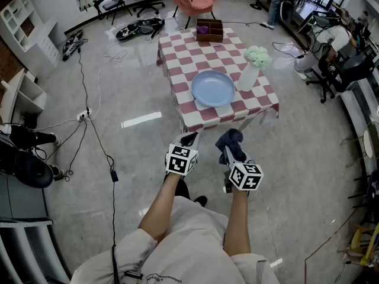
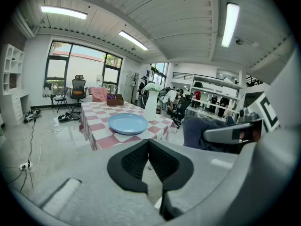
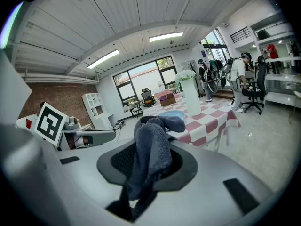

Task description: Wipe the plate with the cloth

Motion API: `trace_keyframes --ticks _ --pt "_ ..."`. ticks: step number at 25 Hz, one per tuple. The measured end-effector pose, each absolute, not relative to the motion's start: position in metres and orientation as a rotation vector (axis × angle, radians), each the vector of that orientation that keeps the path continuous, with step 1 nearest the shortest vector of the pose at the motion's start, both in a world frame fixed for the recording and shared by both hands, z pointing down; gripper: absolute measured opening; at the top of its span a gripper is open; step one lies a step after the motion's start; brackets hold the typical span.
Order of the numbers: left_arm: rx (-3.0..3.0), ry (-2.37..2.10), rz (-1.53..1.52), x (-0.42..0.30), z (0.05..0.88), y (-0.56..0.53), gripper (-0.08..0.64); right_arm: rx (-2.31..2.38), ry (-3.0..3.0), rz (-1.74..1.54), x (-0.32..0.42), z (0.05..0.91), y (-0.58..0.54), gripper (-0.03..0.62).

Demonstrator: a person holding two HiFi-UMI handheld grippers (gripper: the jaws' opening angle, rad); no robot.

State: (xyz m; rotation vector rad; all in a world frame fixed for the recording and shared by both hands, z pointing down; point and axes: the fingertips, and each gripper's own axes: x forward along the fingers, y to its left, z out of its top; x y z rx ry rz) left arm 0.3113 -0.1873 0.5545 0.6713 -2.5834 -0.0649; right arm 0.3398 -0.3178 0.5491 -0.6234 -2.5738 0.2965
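- Left hand-held gripper (image 2: 149, 154): jaws pressed together with nothing between them, held in the air short of the surface (image 1: 177, 47).
- Blue plate (image 1: 213, 88): lies on the checked surface, well apart from both grippers. Wiping appears not yet begun.
- Right hand-held gripper (image 3: 148, 161): clamped on the dark blue cloth (image 3: 151, 138), which has not yet been carried to the plate.

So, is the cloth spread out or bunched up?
Bunched up: the cloth is crumpled, pinched in the shut right tongs.

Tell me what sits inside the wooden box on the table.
The wooden box holds something purple at its left side, too small to identify. The rest is dark, partly hidden by its walls.
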Motion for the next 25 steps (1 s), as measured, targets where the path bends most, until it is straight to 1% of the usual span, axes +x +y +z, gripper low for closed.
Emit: trace_keyframes --ticks 13,17,25 --pt "0.748 -2.5 -0.068 0.285 0.568 -0.179 0.009 -0.545 -2.559 0.348 0.306 0.561 -0.307 0.106" --pt "0.778 -2.475 -0.084 0.262 0.563 -0.166 0.009 -0.482 -2.554 0.432 0.289 0.561 -0.3 0.106" --pt "0.861 -2.458 -0.12 0.21 0.549 -0.137 0.009 -0.422 -2.567 0.495 0.247 0.553 -0.28 0.11"
